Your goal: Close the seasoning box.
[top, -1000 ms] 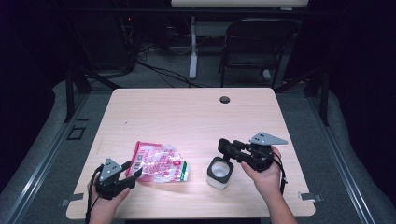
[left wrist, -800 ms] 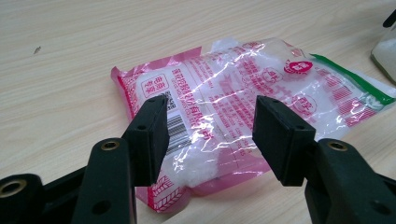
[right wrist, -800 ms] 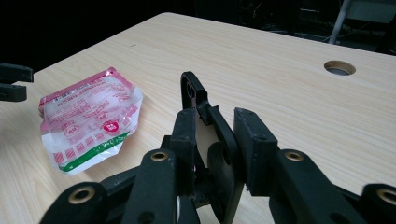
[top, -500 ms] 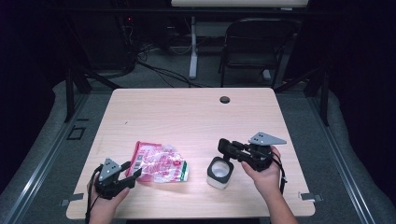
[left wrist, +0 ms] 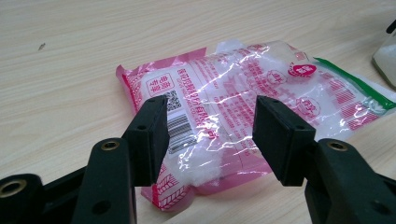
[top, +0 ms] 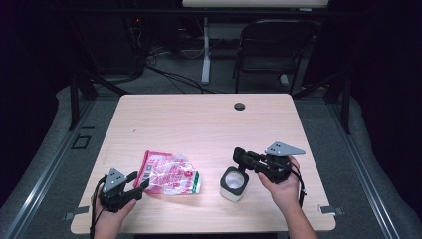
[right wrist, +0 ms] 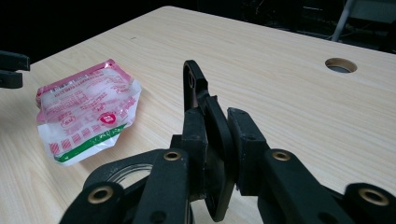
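The left gripper (top: 138, 182) gaped open at 9 o'clock of the crinkled pink plastic packet (top: 170, 173); the right gripper (top: 240, 157) clamped the white jar's (top: 234, 183) black flip lid (right wrist: 201, 112)

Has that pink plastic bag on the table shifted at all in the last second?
No. The pink bag lies in the same spot relative to the round hole in the table and the white jar.

Overhead view; two close gripper views
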Demonstrator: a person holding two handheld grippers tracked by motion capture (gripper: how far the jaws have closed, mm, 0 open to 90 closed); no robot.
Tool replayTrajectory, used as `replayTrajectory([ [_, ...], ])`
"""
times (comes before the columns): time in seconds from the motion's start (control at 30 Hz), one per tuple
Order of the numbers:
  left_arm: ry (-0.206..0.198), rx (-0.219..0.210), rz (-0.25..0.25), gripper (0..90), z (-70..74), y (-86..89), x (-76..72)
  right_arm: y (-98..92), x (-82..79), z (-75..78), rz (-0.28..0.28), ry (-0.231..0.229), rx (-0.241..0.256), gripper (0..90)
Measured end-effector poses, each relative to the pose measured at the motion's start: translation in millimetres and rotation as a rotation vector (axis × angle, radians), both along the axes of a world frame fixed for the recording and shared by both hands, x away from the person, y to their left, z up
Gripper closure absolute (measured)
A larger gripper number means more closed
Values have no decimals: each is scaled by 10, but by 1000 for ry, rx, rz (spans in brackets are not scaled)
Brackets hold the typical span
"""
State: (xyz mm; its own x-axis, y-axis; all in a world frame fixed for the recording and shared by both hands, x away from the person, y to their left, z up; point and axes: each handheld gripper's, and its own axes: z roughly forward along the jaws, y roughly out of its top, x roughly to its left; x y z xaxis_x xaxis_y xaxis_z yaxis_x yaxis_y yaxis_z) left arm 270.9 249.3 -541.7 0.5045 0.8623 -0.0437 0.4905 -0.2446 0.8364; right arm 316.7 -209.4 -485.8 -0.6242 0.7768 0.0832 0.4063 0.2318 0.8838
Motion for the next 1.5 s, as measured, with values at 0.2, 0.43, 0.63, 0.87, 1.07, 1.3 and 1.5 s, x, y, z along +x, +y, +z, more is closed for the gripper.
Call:
replayTrajectory([
  [0.2, -8, 3, 0, 453, 5, -8, -3, 4, -10, 1, 7, -13, -12, 793],
  [0.43, -7, 6, -2, 453, 9, 3, -4, 2, -22, 7, 16, -21, -30, 807],
  [0.63, -7, 8, -4, 453, 9, 4, -2, 4, -42, 10, 16, -35, -46, 815],
  [0.87, -6, 8, -4, 453, 13, 10, -5, 34, -81, 38, 13, -55, -83, 805],
  [1.07, -6, 7, -2, 452, 12, 14, -4, 70, -112, 61, 22, -77, -93, 782],
  [1.3, -6, 4, 2, 451, 11, 15, -5, 119, -169, 80, 27, -110, -156, 773],
  [1.5, -5, 5, 2, 451, 13, 18, -5, 138, -183, 76, 35, -112, -157, 764],
])
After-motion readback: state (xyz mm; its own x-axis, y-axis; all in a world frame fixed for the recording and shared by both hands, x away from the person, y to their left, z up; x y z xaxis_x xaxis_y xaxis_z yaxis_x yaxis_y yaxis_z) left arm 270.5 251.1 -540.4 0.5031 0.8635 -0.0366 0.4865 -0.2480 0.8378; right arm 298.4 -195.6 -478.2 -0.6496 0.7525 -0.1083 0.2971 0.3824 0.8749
